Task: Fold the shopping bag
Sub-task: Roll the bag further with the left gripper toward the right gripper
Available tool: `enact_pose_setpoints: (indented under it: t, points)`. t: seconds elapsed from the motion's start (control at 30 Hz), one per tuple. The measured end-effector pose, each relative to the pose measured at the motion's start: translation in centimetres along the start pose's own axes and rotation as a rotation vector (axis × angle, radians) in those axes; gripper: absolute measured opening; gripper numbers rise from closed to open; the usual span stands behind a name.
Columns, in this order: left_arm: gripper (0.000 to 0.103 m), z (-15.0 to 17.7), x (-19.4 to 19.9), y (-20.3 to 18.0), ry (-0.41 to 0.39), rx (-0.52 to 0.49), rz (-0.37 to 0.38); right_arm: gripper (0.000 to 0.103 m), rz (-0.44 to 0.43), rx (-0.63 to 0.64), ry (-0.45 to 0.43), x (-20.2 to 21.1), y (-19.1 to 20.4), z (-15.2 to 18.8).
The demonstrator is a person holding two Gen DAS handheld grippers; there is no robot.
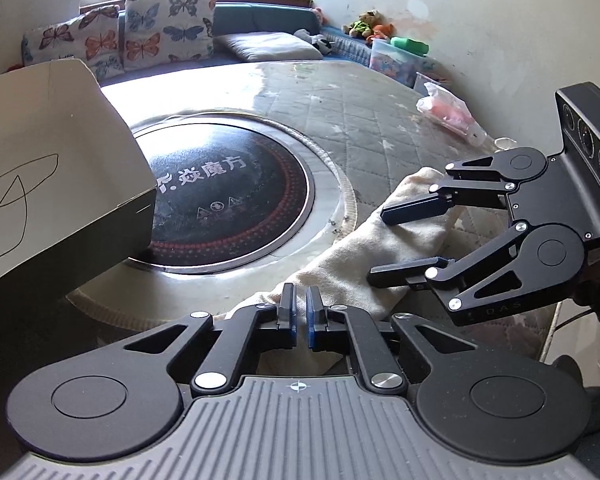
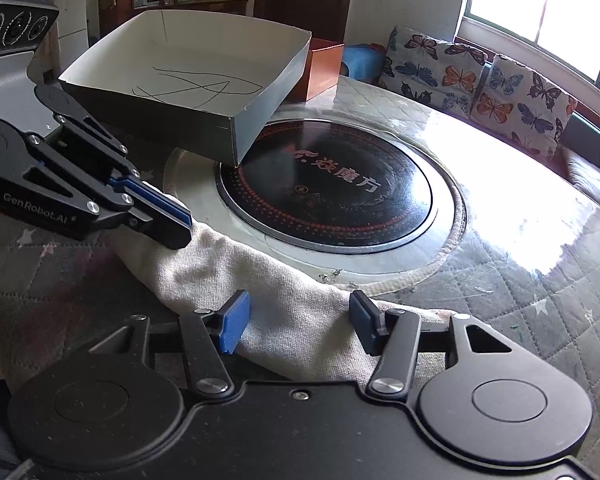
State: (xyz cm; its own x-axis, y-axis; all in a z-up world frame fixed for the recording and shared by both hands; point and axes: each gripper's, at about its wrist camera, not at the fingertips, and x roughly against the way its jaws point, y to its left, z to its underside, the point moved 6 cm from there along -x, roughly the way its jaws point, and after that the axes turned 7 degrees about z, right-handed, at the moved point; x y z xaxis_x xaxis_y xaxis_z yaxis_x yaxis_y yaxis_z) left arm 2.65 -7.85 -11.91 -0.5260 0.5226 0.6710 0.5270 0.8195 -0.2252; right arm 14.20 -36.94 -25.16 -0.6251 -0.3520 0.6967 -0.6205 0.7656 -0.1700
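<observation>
The cream cloth shopping bag (image 2: 292,292) lies as a long folded band on the quilted table, along the near rim of the round cooktop. My right gripper (image 2: 299,320) stands open astride it, one blue pad at each side and cloth between them. In the left wrist view, the right gripper (image 1: 378,242) shows one finger above and one below the bag (image 1: 340,272). My left gripper (image 1: 300,292) is shut, its tips over the band's left end. From the right wrist, the left gripper (image 2: 182,226) rests on that end with no cloth visible between its pads.
A black round induction cooktop (image 1: 228,200) is set in the table centre. An open cardboard tray (image 2: 188,80) with a pen scribble overhangs its left edge. A pink plastic bag (image 1: 452,114) lies at the far right. Butterfly cushions (image 2: 480,80) line a sofa behind the table.
</observation>
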Motion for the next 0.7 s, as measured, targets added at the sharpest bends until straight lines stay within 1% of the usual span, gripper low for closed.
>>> enact_pose_setpoints:
  t: [0.17, 0.3, 0.37, 0.43, 0.53, 0.6, 0.7]
  points:
    - [0.007, 0.2, 0.0, -0.2, -0.013, -0.017, -0.004, 0.059, 0.022, -0.011, 0.013, -0.1, 0.2, -0.1]
    - [0.008, 0.2, 0.0, -0.2, -0.025, -0.016, 0.016, 0.059, 0.04, -0.011, 0.018, -0.1, 0.3, -0.1]
    - [0.012, 0.2, 0.2, -0.3, -0.035, -0.011, 0.03, 0.059, 0.04, -0.011, 0.017, -0.1, 0.3, 0.0]
    - [0.021, 0.2, 0.2, -0.4, -0.042, 0.001, 0.048, 0.06, 0.035, -0.01, 0.015, -0.1, 0.3, 0.0]
    - [0.03, 0.1, 0.2, -0.9, -0.036, -0.009, 0.054, 0.06, 0.025, -0.004, 0.013, -0.1, 0.2, 0.1]
    - [0.033, -0.1, 0.0, -1.4, -0.026, -0.041, 0.042, 0.061, 0.013, 0.006, 0.013, 0.0, 0.2, 0.2]
    - [0.033, -0.3, -0.5, -1.9, -0.01, -0.068, 0.034, 0.063, -0.008, 0.016, 0.013, -0.1, 0.0, 0.2]
